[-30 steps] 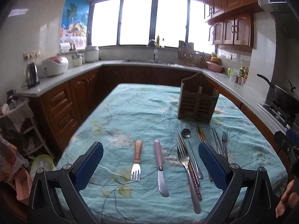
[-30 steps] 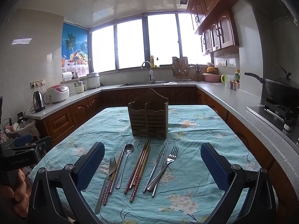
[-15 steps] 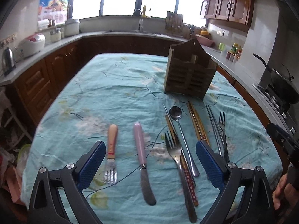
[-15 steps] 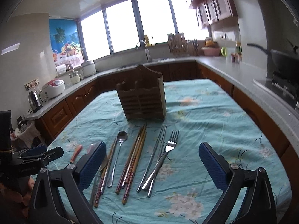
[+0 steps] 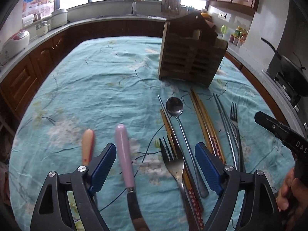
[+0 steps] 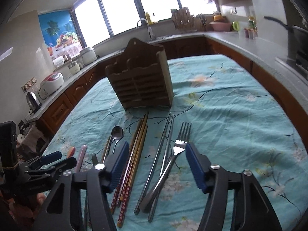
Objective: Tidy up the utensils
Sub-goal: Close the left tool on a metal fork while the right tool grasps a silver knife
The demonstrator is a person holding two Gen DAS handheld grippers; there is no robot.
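Jaws just narrowing but clamping nothing, the left gripper (image 5: 155, 165) straddles the purple-handled knife (image 5: 124, 157) and the right gripper (image 6: 156, 164) the steel fork (image 6: 174, 155), both utensils lying lengthwise toward the wooden holder (image 6: 140, 80).

Daylight pours through the windows (image 6: 123, 15) on my feeds and they're totally blown out. The desk (image 5: 92, 88) is evenly lit with soft shadows. Heavy fisheye bending, black corners, slight motion blur on the wooden holder (image 6: 142, 80).
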